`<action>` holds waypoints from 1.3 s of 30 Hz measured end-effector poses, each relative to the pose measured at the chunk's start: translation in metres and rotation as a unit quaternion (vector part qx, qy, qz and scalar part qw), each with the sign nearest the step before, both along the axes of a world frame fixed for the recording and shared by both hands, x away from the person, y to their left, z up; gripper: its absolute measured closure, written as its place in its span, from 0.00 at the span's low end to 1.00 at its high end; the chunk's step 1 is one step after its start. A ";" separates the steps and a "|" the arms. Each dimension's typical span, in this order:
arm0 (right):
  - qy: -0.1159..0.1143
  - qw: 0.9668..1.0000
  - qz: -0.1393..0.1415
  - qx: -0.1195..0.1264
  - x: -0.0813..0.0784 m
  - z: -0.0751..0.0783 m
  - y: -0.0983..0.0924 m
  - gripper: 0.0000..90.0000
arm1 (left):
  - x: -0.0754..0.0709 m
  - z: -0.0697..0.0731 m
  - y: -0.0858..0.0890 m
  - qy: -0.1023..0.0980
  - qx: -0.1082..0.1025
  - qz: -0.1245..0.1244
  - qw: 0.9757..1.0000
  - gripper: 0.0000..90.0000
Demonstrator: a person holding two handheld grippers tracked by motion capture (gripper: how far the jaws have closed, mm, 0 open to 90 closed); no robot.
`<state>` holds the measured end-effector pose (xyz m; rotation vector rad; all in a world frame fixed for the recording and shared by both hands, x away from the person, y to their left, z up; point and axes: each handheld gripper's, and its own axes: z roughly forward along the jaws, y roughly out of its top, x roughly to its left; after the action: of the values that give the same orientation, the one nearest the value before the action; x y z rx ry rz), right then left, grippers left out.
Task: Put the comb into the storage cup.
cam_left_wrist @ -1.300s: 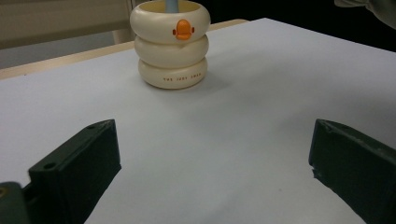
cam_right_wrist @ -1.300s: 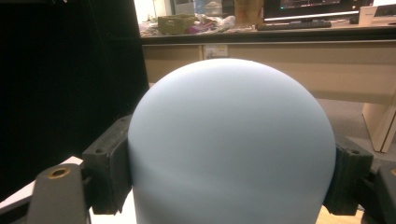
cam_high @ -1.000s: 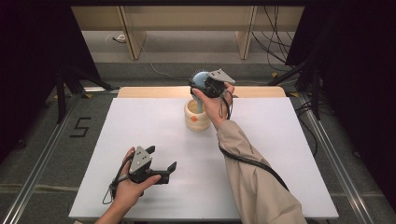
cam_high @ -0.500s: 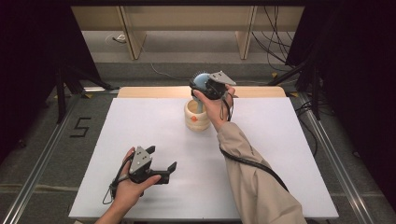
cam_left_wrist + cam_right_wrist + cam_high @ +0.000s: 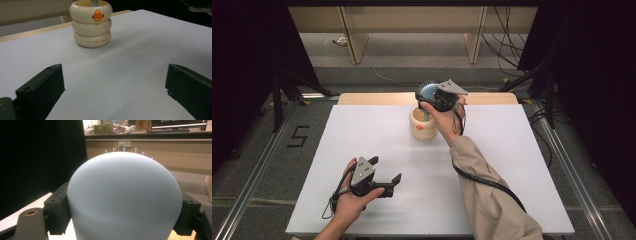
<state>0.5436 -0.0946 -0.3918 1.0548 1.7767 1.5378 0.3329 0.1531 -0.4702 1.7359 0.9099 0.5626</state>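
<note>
A cream holder [image 5: 423, 125] made of three stacked rings, with an orange beak on its front, stands upright at the far middle of the white table [image 5: 512, 160]. My right gripper [image 5: 428, 95] hovers just above it, shut on the round pale-blue head of a brush [image 5: 427, 90]. White bristle tips show along the far edge of the brush [image 5: 125, 195]. Its grey-blue handle [image 5: 95, 3] hangs down into the holder [image 5: 91, 23]. My left gripper [image 5: 387, 169] rests near the front left of the table, open, with nothing between its fingers [image 5: 40, 90].
A wooden strip [image 5: 377, 98] runs along the table's far edge. Beyond it stand bench legs [image 5: 354, 42], and cables [image 5: 507, 40] lie on the floor. Metal rails [image 5: 562, 165] flank the table.
</note>
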 end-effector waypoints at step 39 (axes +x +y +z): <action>0.054 0.997 0.056 -0.010 -0.025 0.003 -0.040 0.02 | 0.001 -0.001 -0.001 0.003 0.003 0.001 1.000 0.02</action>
<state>0.5191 -0.1348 -0.3885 1.0637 1.9507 1.5512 0.3335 0.1521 -0.4716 1.7430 0.9150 0.5621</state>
